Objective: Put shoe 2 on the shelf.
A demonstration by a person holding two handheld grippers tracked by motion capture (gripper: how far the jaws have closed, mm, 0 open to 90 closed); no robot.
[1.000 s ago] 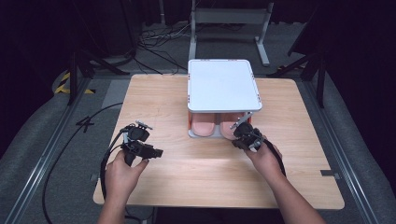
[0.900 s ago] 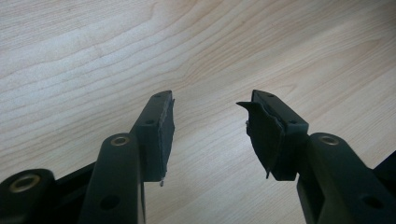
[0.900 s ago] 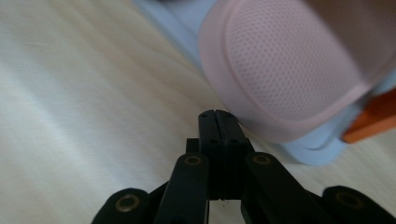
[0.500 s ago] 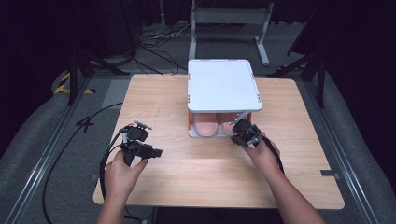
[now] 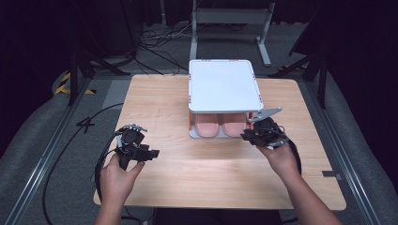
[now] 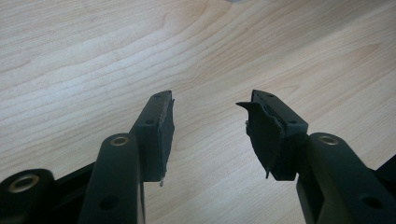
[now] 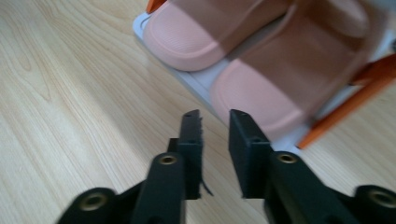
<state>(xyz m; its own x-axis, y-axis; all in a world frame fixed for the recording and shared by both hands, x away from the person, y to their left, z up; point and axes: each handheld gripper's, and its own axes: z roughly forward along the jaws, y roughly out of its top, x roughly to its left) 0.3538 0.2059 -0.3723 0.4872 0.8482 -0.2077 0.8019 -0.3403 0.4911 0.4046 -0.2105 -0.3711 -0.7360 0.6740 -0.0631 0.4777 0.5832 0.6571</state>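
Note:
A white two-shelf rack (image 5: 224,84) with orange posts stands at the table's far middle. Two pink slippers (image 5: 206,125) (image 5: 233,125) lie side by side on its lower shelf, toes toward me. My right gripper (image 5: 249,136) hangs just off the rack's front right corner. In the right gripper view its jaws (image 7: 215,116) have just been opening, stand a little apart and hold nothing; the nearer slipper (image 7: 271,88) and the shelf edge (image 7: 196,81) lie just past them. My left gripper (image 5: 152,153) is open over bare wood at front left, its jaws (image 6: 208,100) wide and empty.
The wooden table (image 5: 159,108) has bare room to the left, right and front of the rack. An orange post (image 7: 345,107) of the rack stands right of the nearer slipper. Black cable trails from the left gripper off the table's left edge.
The right gripper's jaws have parted, and the hand has lifted and drawn slightly back and to the right from the rack's front. The left hand has stayed put.

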